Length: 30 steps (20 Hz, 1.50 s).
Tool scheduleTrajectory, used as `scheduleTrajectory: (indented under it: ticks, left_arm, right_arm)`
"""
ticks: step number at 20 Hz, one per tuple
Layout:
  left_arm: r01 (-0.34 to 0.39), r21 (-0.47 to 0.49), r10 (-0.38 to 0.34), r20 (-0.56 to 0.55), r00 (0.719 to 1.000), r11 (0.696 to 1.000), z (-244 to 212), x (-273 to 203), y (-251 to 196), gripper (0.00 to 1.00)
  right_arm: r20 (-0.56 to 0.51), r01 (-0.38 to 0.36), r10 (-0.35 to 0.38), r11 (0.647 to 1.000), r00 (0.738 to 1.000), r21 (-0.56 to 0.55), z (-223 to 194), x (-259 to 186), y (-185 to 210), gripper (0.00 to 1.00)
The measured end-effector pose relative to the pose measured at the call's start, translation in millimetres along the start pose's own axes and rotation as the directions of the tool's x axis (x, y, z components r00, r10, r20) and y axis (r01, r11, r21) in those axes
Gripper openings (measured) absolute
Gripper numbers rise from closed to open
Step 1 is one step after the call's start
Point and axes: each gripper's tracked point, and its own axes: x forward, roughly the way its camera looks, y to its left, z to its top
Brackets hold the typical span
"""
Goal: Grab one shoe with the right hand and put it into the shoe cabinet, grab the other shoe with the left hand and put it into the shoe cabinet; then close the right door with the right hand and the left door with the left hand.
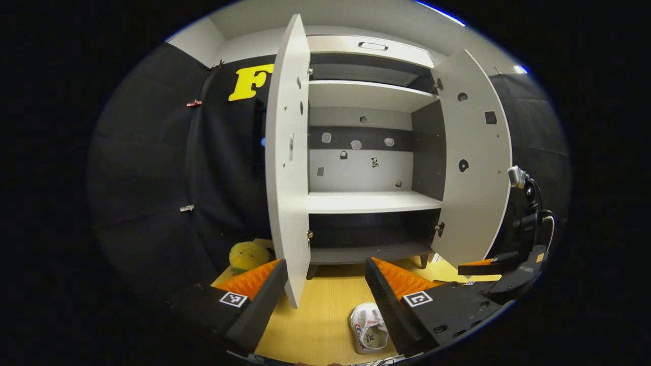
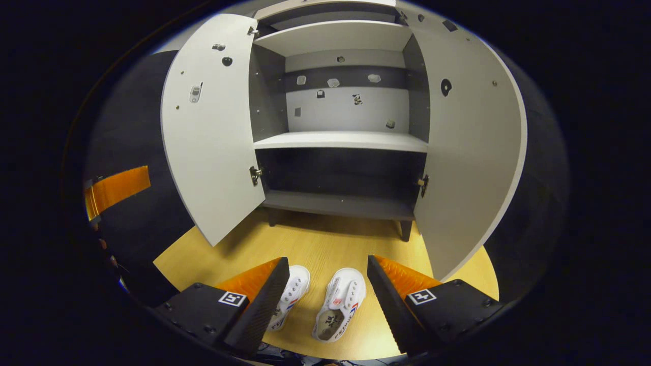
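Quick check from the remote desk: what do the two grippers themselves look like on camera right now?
Both the left gripper and right gripper have two wedge-shaped fingers with ribbed inner faces on black bodies, each carrying a square black-and-white marker tag. In the left gripper view, the right gripper appears farther off, topped by a small camera with black cables.

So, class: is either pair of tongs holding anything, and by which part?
Nothing is held. The left tongs and right tongs are open; both shoes lie on the floor.

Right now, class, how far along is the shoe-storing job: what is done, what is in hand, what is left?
Nothing is stored yet. Both shoes, the left shoe and the right shoe, lie on the floor before the cabinet. The right gripper hangs open above them; the left gripper is open too. Left: both shoes, then both open doors.
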Motion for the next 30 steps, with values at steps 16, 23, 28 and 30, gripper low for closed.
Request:
scheduleTrajectory:
  ticks: [16,23,28,30]
  left_arm:
    - [-0.008,-0.033,0.004,-0.121,0.993,0.999,-49.3,-11.4,31.7,0.95]
    - [-0.003,-0.06,-0.006,-0.153,0.988,0.998,-62.5,-14.3,34.5,0.95]
    - [-0.018,-0.1,-0.002,-0.195,0.981,0.995,-79.1,-20.8,39.2,0.95]
    - [-0.023,-0.117,-0.001,-0.207,0.978,0.993,-82.5,-21.9,40.7,0.95]
  right_arm:
    - [-0.339,0.084,-0.018,0.98,0.941,0.181,-159.7,51.0,11.9,0.99]
    - [-0.386,0.105,-0.037,0.982,0.922,0.157,-180.7,87.5,7.4,0.93]
    - [-0.409,0.22,-0.153,0.968,0.9,0.122,-189.2,104.8,-12.6,0.76]
    - [-0.42,0.237,-0.17,0.965,0.892,0.112,-191.2,110.4,-19.9,0.67]
